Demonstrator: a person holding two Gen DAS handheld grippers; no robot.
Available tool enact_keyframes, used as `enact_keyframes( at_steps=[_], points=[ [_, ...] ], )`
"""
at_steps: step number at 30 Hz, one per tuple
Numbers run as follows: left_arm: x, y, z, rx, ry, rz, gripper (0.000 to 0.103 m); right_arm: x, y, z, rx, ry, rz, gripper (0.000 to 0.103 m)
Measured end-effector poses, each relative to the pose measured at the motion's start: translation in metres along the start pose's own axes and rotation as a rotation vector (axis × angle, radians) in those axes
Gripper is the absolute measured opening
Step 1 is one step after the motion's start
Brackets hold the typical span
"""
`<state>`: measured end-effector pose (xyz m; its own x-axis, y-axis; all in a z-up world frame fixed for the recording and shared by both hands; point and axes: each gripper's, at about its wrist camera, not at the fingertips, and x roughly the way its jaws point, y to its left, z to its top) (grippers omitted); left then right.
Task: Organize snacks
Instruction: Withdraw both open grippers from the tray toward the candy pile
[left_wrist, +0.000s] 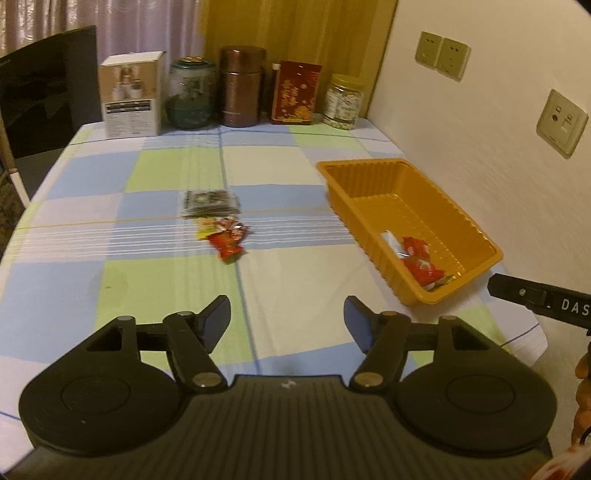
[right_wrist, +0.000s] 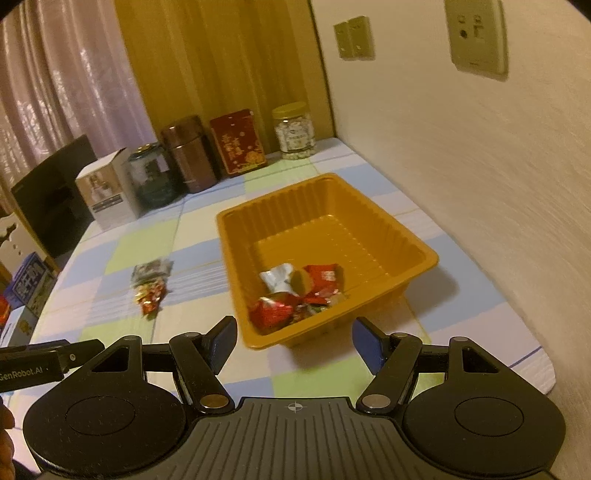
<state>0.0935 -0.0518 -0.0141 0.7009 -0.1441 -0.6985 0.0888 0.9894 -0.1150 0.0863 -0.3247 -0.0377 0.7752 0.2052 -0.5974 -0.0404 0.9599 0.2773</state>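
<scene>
Snacks still to be sorted lie in a small cluster mid-table: a dark flat packet (left_wrist: 211, 203) with a yellow wrapper and red foil-wrapped candies (left_wrist: 227, 240) touching its near edge, well apart from the orange plastic tray (left_wrist: 369, 173) at the right by the wall. Several red and silver wrapped pieces (right_wrist: 295, 295) already sit in the tray's near corner. These sweets look light and crinkly, and their foil is probably slick, so a pinch across the twisted end or the body's middle should hold better than a grab at a flat face; the dark packet is likely thin and limp and may need taking by an edge. The left gripper (left_wrist: 286, 325) hangs over bare checked tablecloth (left_wrist: 110, 221) with its jaws spread and nothing between them; the right gripper (right_wrist: 293, 345), just short of the tray's near rim, is likewise released and empty. Nothing blocks the way to the cluster. A white box (left_wrist: 131, 96), glass jar (left_wrist: 192, 96), brown canister (left_wrist: 242, 86), red carton (left_wrist: 295, 92) and yellow-lidded jar (left_wrist: 343, 103) line the far edge, clear of the work.
</scene>
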Motion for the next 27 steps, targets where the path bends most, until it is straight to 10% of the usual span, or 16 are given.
enact_keyframes(
  at_steps=[27],
  points=[
    [-0.028, 0.070, -0.001, -0.090, -0.038, 0.092, 0.070, 0.006, 0.065, 0.006, -0.118, -0.002, 0.071, 0.069]
  ],
)
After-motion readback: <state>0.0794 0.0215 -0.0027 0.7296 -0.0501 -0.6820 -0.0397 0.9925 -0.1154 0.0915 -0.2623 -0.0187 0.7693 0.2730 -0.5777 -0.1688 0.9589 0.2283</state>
